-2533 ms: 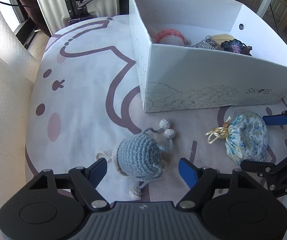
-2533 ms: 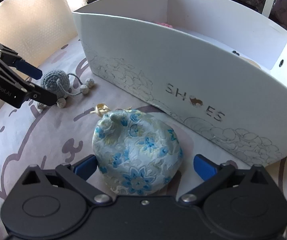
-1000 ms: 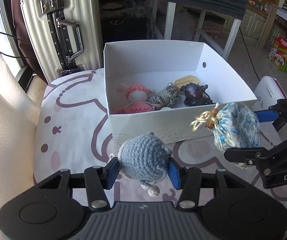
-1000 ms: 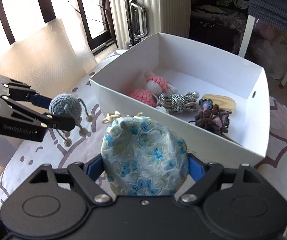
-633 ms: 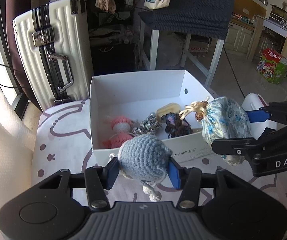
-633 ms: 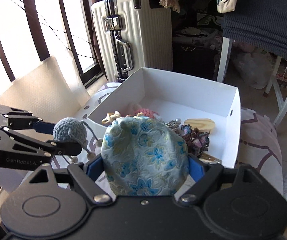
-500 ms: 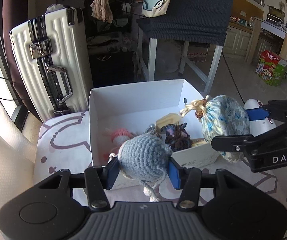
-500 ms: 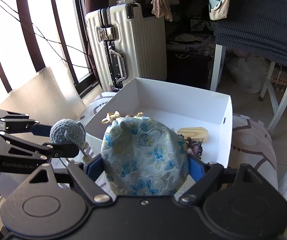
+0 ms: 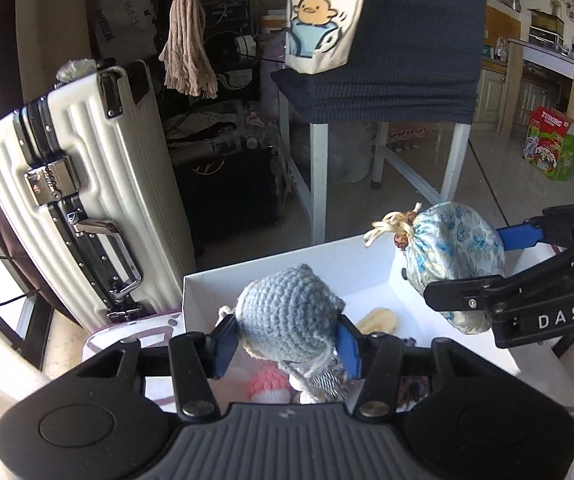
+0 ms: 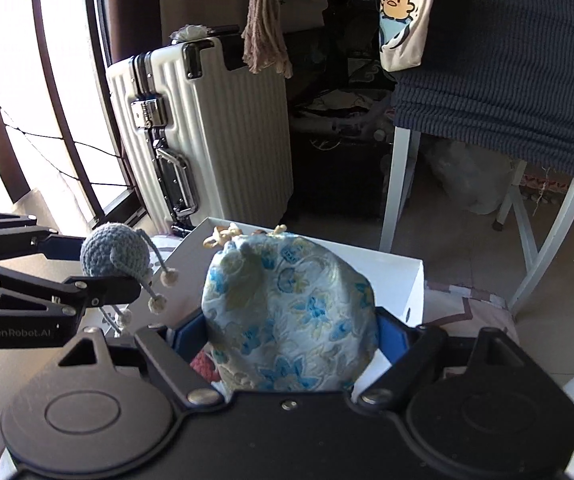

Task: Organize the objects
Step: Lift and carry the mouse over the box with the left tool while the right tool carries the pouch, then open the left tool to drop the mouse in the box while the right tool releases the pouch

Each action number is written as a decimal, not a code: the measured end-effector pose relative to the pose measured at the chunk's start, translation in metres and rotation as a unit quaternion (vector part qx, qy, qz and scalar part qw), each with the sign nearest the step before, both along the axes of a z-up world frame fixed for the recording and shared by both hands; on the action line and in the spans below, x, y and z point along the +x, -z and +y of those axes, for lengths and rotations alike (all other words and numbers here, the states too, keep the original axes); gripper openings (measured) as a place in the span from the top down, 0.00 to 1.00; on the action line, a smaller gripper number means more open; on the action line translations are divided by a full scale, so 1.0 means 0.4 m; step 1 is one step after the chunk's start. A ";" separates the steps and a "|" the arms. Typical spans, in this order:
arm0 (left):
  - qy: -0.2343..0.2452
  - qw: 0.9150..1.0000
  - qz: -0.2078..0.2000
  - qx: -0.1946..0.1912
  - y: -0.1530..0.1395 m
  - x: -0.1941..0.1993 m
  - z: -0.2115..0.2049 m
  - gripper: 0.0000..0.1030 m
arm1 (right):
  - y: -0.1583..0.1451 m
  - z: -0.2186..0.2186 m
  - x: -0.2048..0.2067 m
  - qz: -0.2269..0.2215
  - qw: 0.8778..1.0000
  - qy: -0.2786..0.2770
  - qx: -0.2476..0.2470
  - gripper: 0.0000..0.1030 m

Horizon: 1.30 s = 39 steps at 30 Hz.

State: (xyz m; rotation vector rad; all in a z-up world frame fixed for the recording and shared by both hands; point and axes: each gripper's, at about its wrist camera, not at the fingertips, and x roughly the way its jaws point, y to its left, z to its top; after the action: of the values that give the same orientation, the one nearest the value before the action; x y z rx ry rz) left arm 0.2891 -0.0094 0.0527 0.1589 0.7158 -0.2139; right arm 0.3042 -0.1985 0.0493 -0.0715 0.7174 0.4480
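You get hard daylight from the window [image 10: 47,92] at left — it blows out to pure white there. The white box [image 9: 287,272] glows, while the room behind sits dim and shadowed. Both fisheye views bend straight lines near the edges — the suitcase [image 9: 83,184] bows — and corners go black.

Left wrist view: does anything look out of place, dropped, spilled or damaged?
Nothing stands out. The left gripper holds the blue crochet toy and the right gripper holds the floral pouch, both over the white box. Nothing looks spilled or damaged.
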 end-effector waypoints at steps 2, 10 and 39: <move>-0.006 1.000 0.007 -0.002 0.028 0.051 0.011 0.49 | 0.011 0.009 0.044 0.010 1.000 0.007 0.007 0.16; -0.019 0.999 0.038 0.024 0.158 0.180 0.062 0.49 | 0.103 0.071 0.204 0.077 0.996 0.038 0.023 0.16; 0.020 0.997 0.066 0.026 0.259 0.300 0.112 0.40 | 0.327 0.234 0.403 0.212 0.965 0.147 0.054 0.16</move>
State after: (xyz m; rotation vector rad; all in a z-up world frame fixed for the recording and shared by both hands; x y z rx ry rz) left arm 0.4092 0.0353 -0.0508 0.2103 0.8501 -0.2455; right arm 0.4654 -0.1048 -0.0816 0.2392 1.1036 0.2155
